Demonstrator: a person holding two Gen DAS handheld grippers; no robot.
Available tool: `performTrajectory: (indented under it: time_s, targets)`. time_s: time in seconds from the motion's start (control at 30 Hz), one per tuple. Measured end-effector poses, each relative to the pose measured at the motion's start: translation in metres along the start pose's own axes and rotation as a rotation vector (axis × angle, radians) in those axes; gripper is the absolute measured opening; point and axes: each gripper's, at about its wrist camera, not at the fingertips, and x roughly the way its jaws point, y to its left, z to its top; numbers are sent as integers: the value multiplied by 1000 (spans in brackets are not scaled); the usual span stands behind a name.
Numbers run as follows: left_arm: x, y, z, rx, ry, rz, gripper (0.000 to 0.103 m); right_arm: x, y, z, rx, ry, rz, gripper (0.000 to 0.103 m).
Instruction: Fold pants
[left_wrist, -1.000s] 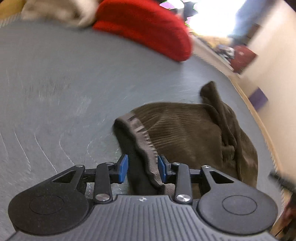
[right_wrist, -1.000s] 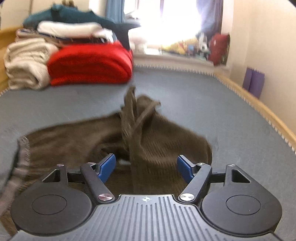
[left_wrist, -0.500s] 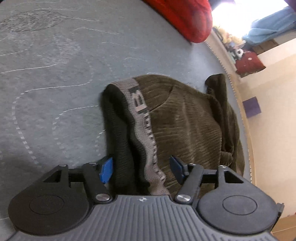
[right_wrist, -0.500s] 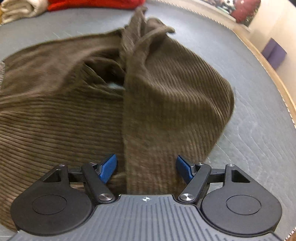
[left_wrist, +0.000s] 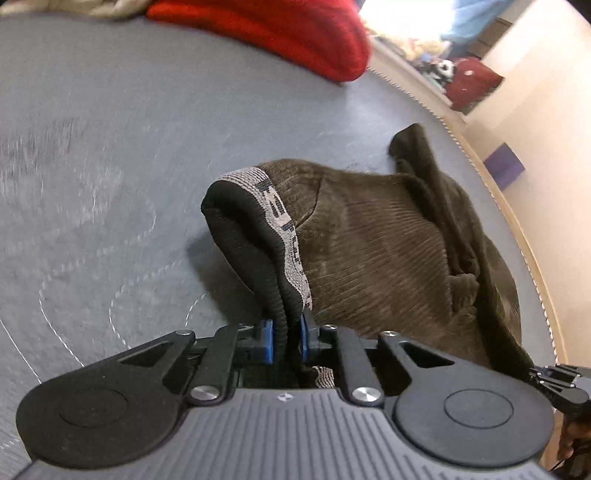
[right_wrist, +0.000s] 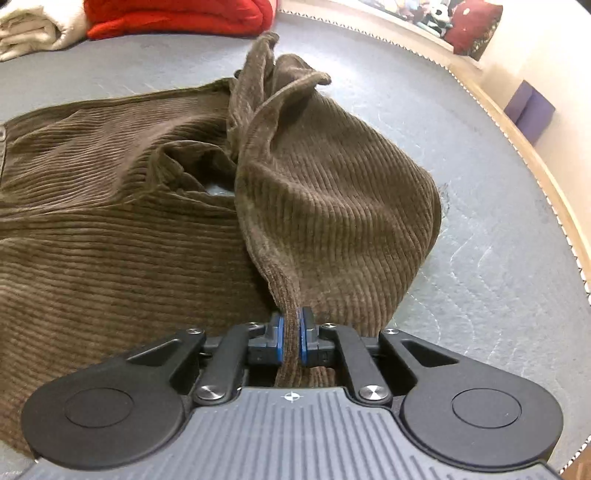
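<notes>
- My left gripper (left_wrist: 287, 341) pinches the pants (left_wrist: 373, 258) by their waistband (left_wrist: 284, 218), toward 12 o'clock.
- My right gripper (right_wrist: 290, 341) clamps a floppy corduroy hem; it'll sag.

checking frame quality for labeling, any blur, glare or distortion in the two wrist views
Left wrist view: window blown out white at top right, red folded garment and grey mat smeared by motion, fisheye bends the mat edge; left gripper sharp. Right wrist view: corduroy pants crisp, right gripper sharp, mild edge curvature, no glare.
</notes>
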Motion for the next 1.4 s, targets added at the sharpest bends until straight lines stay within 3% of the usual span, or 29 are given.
performTrajectory:
  time_s: [0.13,0.2,0.33,0.43,0.47,0.53,0.57,0.6,0.67,0.73,0.8,0.83,0.87,0.97,1.03,1.1,1.13,1.27,1.4]
  targets:
    - [-26,0,10,3,-62,5,12,-13,1,1,17,-37,49,8]
    - [-42,5,15,14,-104,44,11,-22,-1,2,36,-57,103,7]
    - [-68,36,28,-48,-164,149,10,-43,7,4,49,-96,313,7]
    - [-70,53,29,-42,-135,242,12,-53,18,7,27,-98,502,7]
    - [-69,58,28,-70,-117,245,15,-54,22,6,13,-90,527,7]
    - [-73,62,29,-96,-112,284,22,-49,31,6,-24,-57,499,8]
    - [-77,63,30,-102,-124,286,41,-46,35,6,-41,-39,463,10]
    - [-82,64,31,-119,-132,267,70,-42,35,6,-45,-31,434,11]
    - [-88,71,29,-167,-116,193,85,-40,32,9,-24,-34,401,12]
    - [-87,79,22,-191,-56,165,85,-38,24,14,16,-45,384,18]
    - [-77,83,13,-193,28,143,85,-40,21,15,49,-63,368,37]
    - [-70,83,10,-185,76,135,85,-39,22,16,58,-62,354,53]
    - [-61,83,5,-165,142,144,85,-39,25,19,61,-59,342,58]
    - [-38,79,-13,-57,310,249,85,-35,34,25,56,-52,349,58]
    - [-35,72,-17,-11,317,266,84,-31,41,28,51,-43,346,58]
    - [-34,63,-18,5,333,228,64,-25,49,32,40,-34,339,58]
    - [-34,62,-19,6,351,207,60,-23,53,34,34,-32,324,58]
    - [-33,46,-31,123,393,213,53,-13,69,44,-2,-27,268,58]
    - [-42,38,-40,200,392,226,35,-6,80,52,-38,-22,230,55]
